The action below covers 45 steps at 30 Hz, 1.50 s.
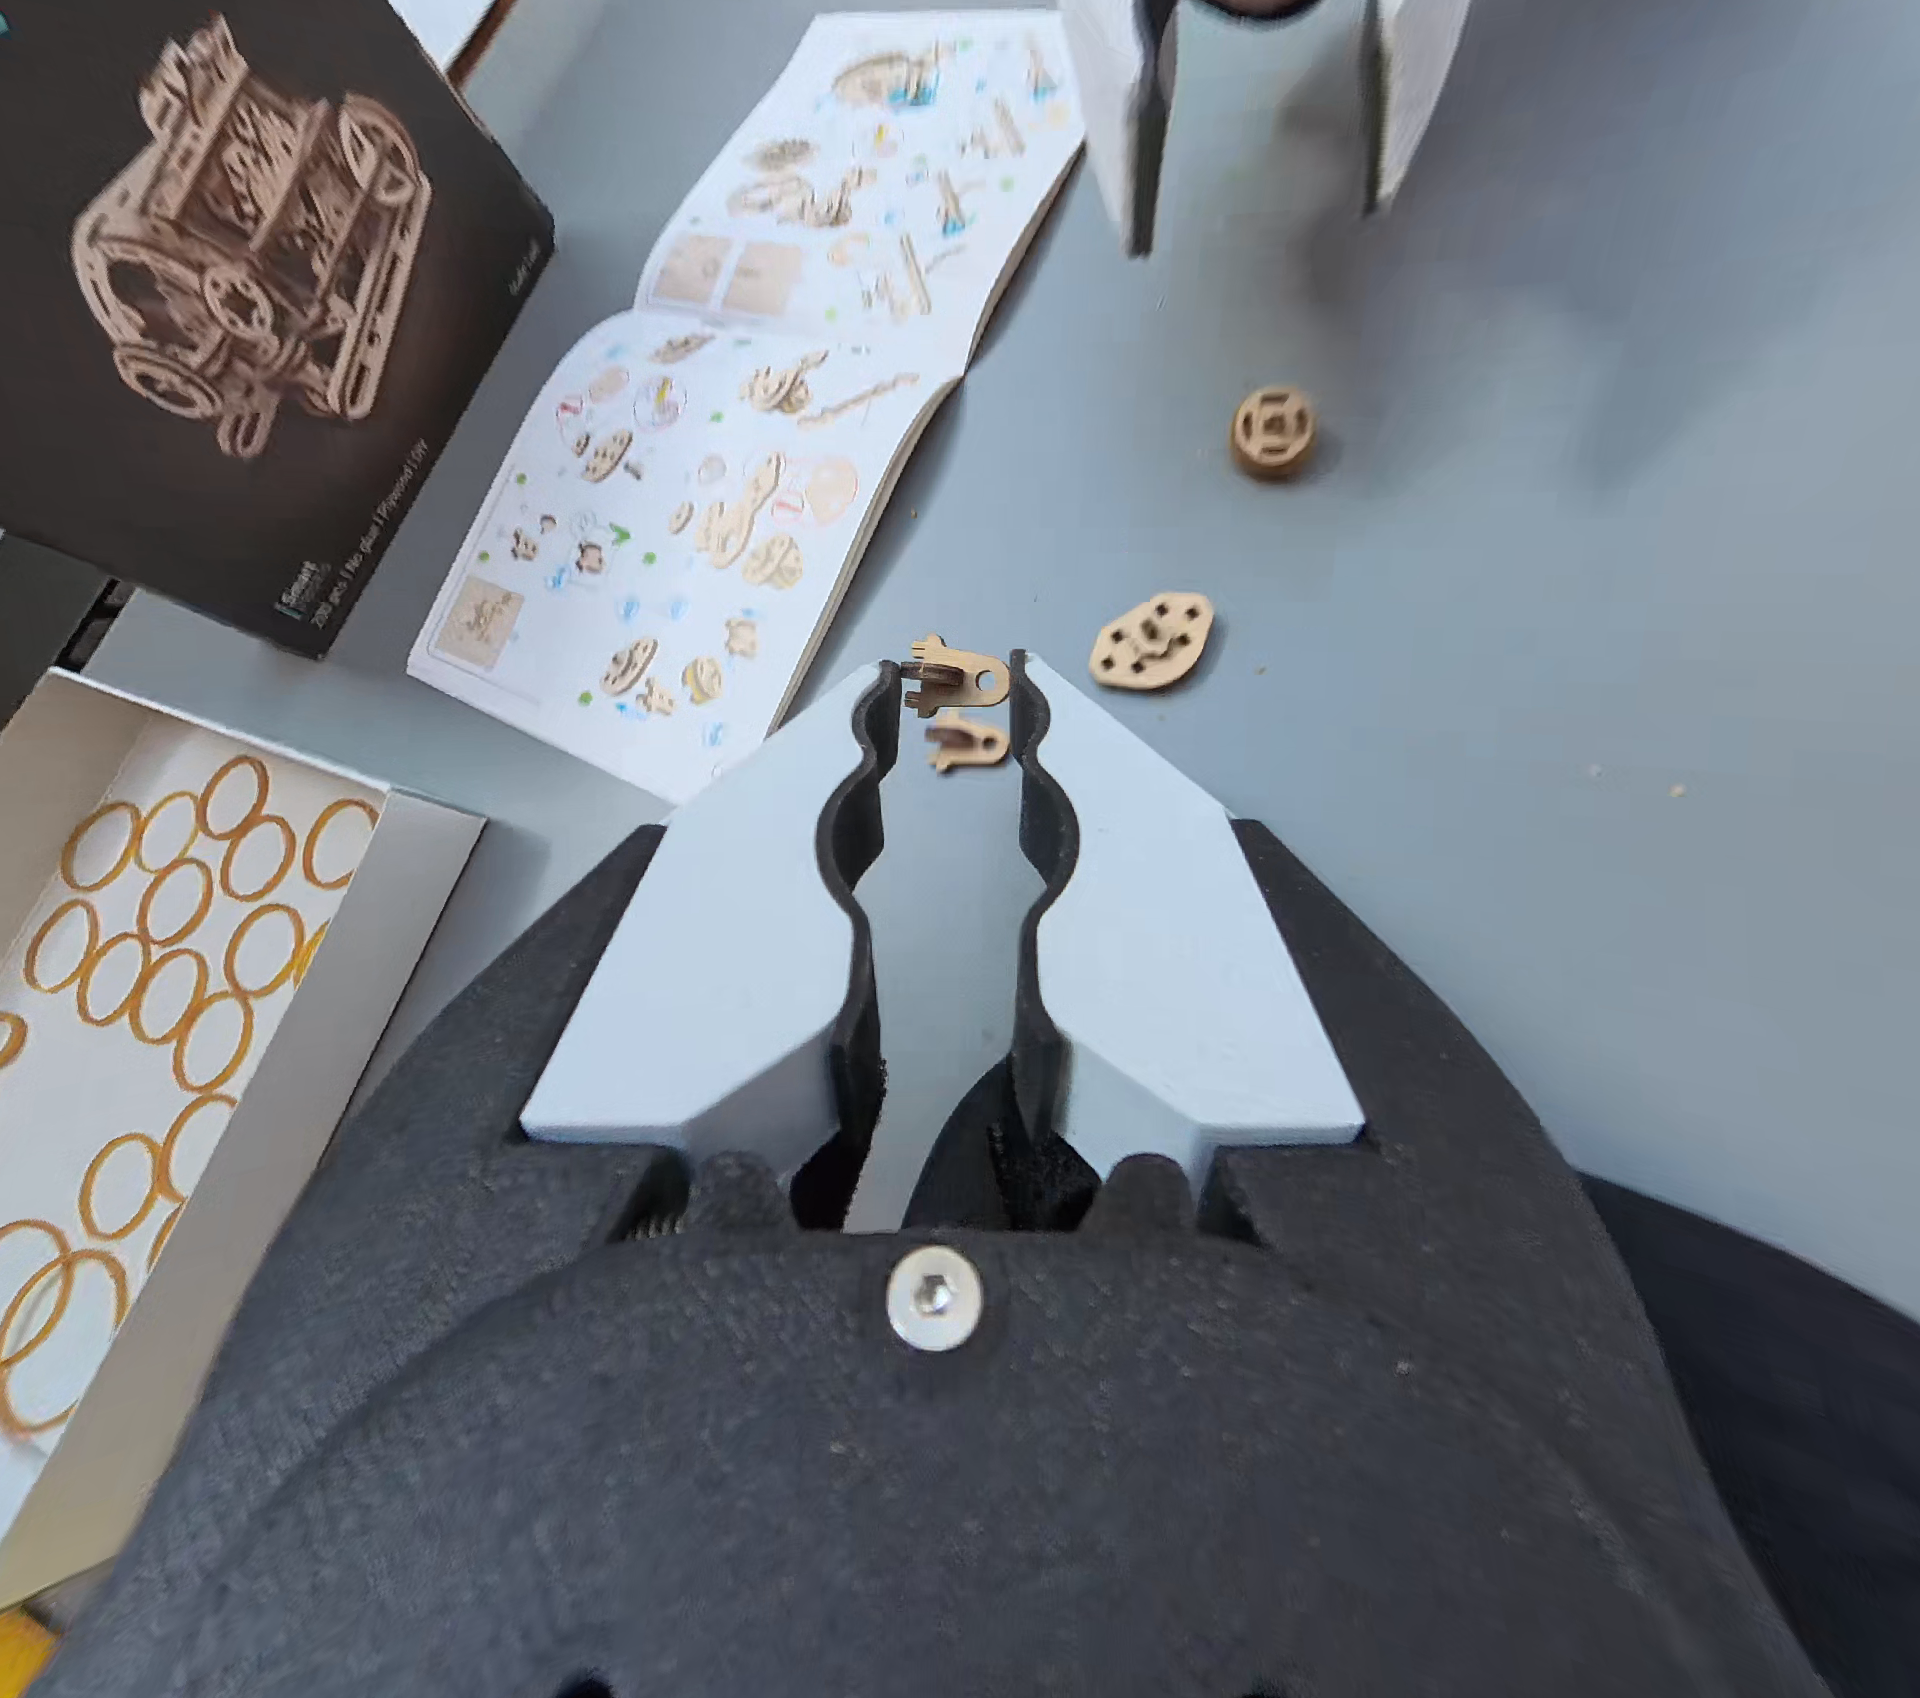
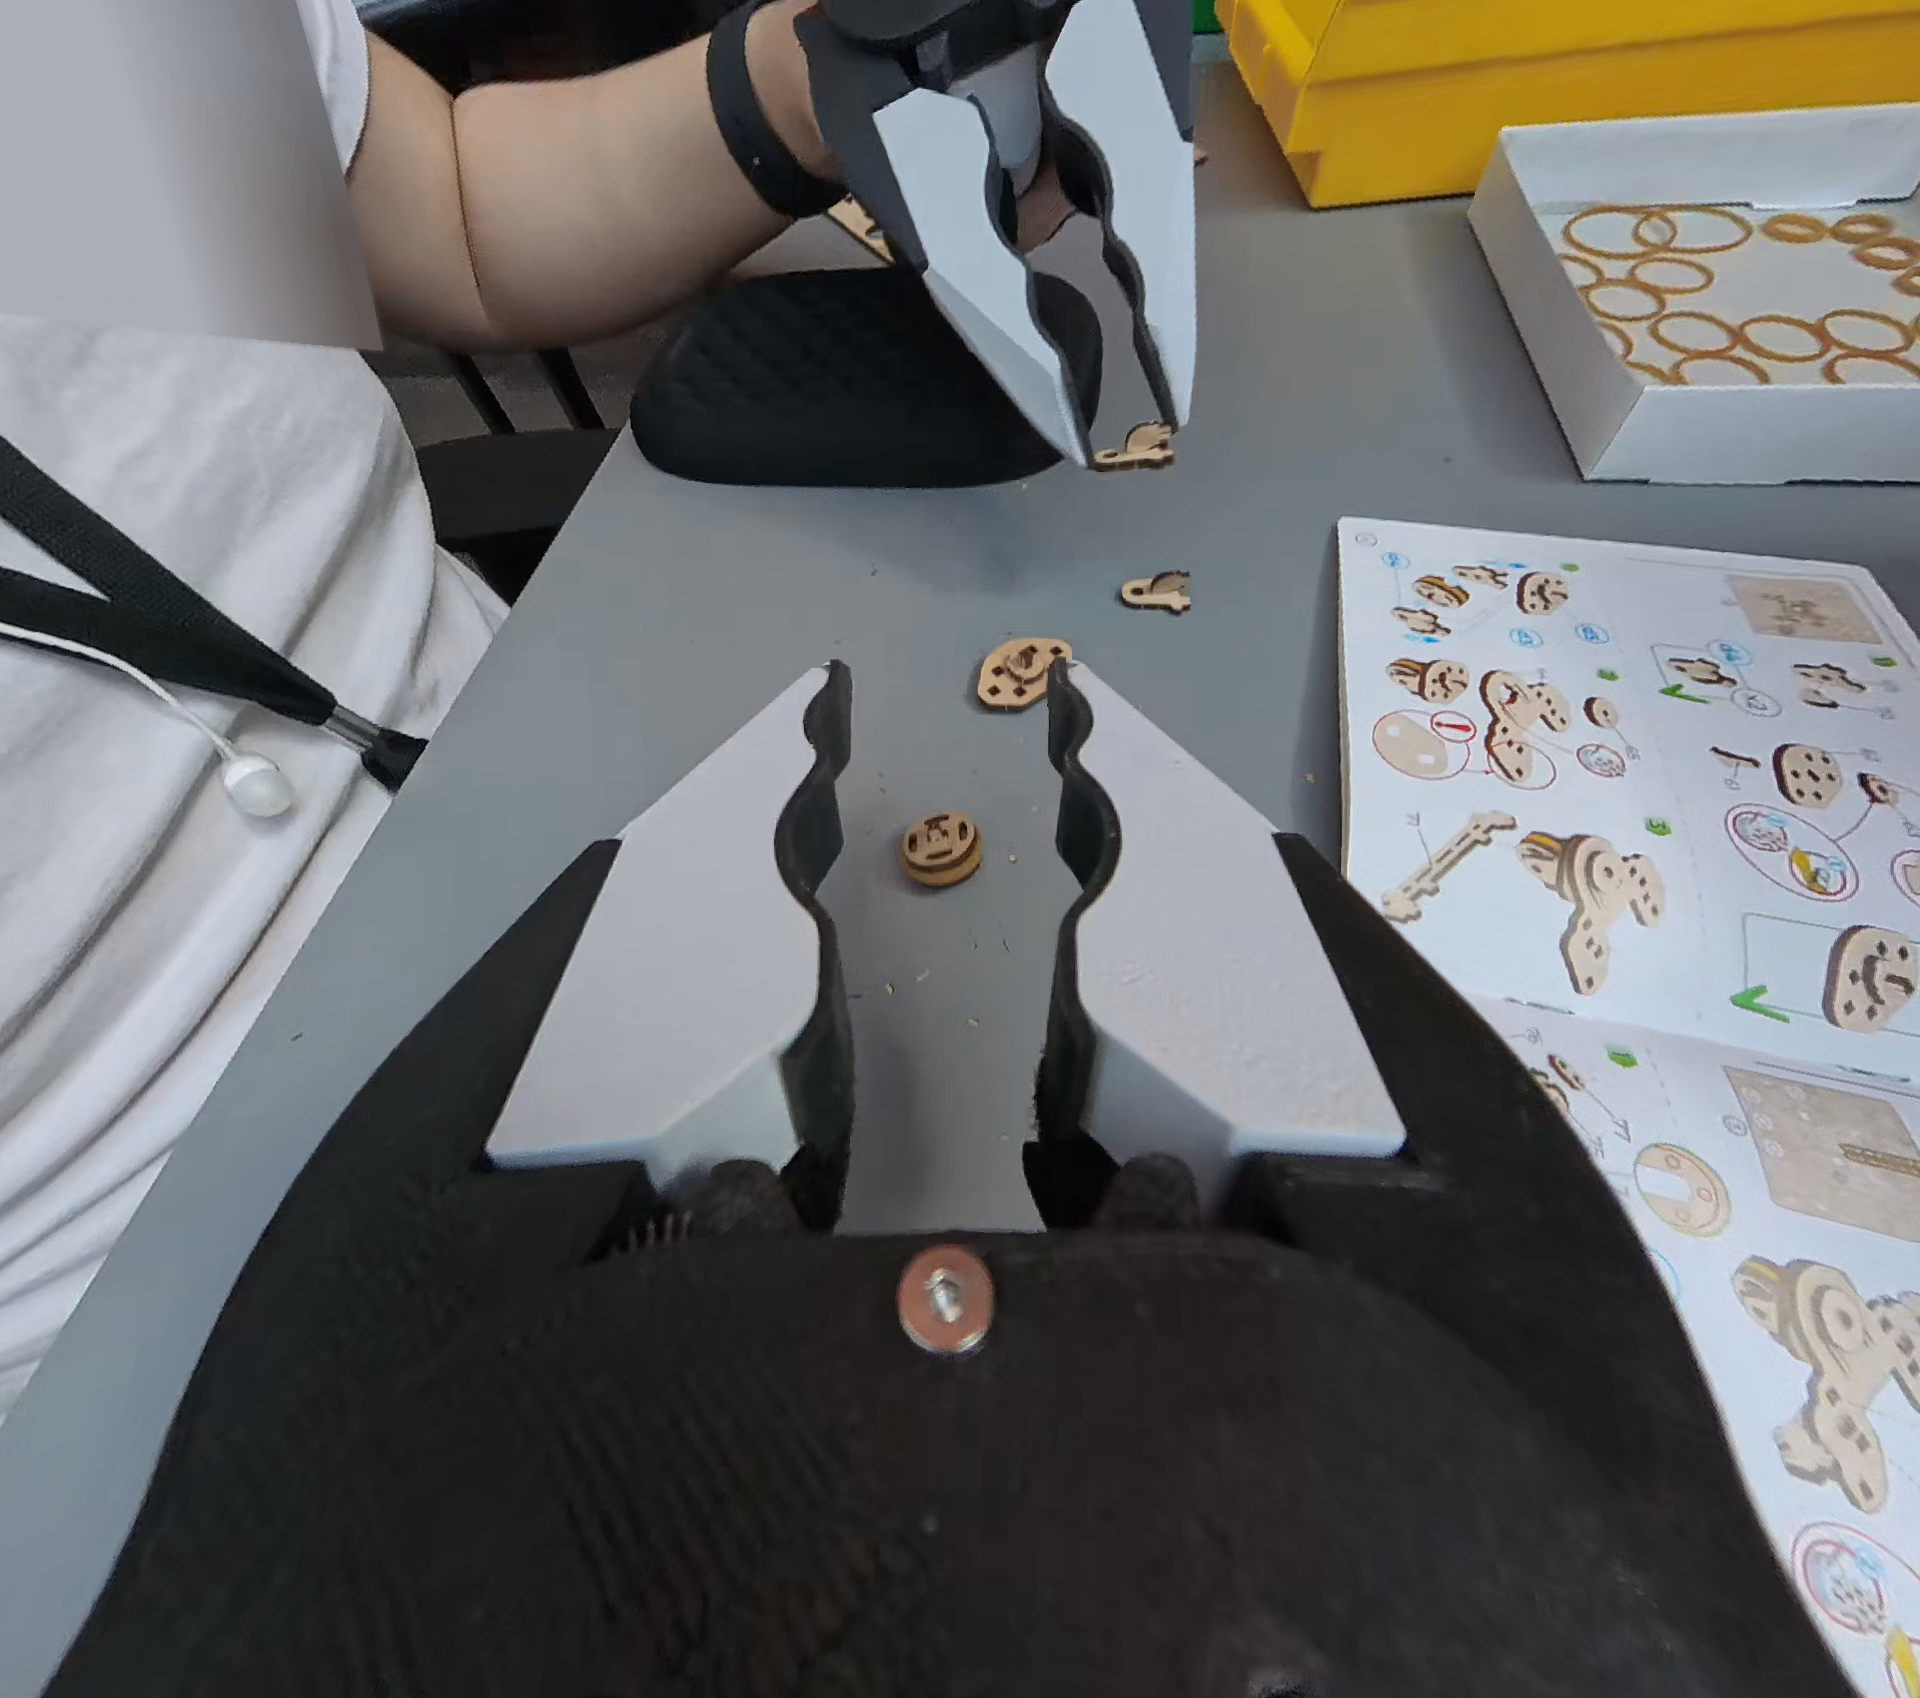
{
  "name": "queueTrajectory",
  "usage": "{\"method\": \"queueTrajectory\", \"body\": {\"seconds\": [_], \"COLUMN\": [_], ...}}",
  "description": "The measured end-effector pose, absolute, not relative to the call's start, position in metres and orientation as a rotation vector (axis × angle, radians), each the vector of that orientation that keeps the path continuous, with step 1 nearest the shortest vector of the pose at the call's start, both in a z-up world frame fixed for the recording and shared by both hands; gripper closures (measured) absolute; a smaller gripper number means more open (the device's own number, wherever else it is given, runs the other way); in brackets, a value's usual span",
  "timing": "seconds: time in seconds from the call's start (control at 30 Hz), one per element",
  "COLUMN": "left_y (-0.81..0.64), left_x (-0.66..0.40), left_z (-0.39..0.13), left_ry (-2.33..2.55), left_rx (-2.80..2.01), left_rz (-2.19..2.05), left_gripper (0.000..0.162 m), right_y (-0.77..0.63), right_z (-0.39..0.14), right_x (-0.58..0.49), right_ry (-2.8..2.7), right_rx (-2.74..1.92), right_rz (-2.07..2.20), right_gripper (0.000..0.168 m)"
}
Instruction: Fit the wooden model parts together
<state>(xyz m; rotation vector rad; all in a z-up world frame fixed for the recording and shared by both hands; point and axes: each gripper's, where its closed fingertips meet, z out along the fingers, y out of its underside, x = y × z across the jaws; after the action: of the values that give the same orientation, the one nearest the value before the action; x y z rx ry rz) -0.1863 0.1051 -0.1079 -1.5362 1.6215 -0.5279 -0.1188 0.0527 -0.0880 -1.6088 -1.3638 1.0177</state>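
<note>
My left tongs [image 1: 954, 680] are clenched on a small hook-shaped wooden piece [image 1: 961, 678], pinched at the very tips and lifted clear of the grey tabletop [image 1: 1558, 609]; from the right wrist view it hangs at about 12 o'clock. A twin hook piece [image 1: 971, 741] lies on the tabletop just below the held one. My right tongs [image 2: 948, 682] are released and grasp nothing, hovering over the round wooden wheel [image 2: 940, 851], with the oval holed plate [image 2: 1020, 674] just past their tips at 12 o'clock.

As I judge it, the step in hand is seating the held hook's tab into a slot of the oval plate. To do it well I'd first pin the plate with the right tongs so it cannot skate, then bring the hook down square to the slot. The grip is shallow, so I'd press gently and straight; a sideways push could twist the piece out. The open instruction booklet [image 2: 1621, 775] at 3 o'clock shows which slot.
</note>
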Motion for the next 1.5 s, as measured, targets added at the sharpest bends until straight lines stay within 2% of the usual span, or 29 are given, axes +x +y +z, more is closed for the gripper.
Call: {"method": "queueTrajectory", "body": {"seconds": [0.17,0.33,0.5,0.8,1.1,1.4,1.5], "left_y": [0.062,0.036,0.026,0.019,0.016,0.007,0.004], "left_x": [-0.162,-0.157,-0.154,-0.151,-0.149,-0.146,-0.145], "left_z": [-0.051,-0.026,-0.024,-0.023,-0.027,-0.04,-0.044], "left_ry": [1.417,1.352,1.344,1.317,1.328,1.414,1.441], "left_rx": [-1.355,-1.208,-1.141,-1.116,-1.121,-1.178,-1.2], "left_rz": [-0.899,-1.037,-1.117,-1.252,-1.279,-1.357,-1.376], "left_gripper": [0.143,0.143,0.143,0.143,0.143,0.143,0.143], "right_y": [0.046,0.037,0.039,0.026,0.024,0.014,0.012], "right_z": [-0.06,-0.034,-0.025,-0.033,-0.029,-0.04,-0.046], "right_x": [-0.141,-0.148,-0.142,-0.152,-0.155,-0.155,-0.155], "right_ry": [-1.328,-1.174,-1.076,-1.295,-1.3,-1.507,-1.549], "right_rx": [-1.394,-1.356,-1.363,-1.206,-1.165,-1.04,-1.023], "right_rz": [0.909,1.205,1.377,0.963,0.904,0.602,0.54], "right_gripper": [0.135,0.14,0.141,0.147,0.155,0.152,0.159]}}
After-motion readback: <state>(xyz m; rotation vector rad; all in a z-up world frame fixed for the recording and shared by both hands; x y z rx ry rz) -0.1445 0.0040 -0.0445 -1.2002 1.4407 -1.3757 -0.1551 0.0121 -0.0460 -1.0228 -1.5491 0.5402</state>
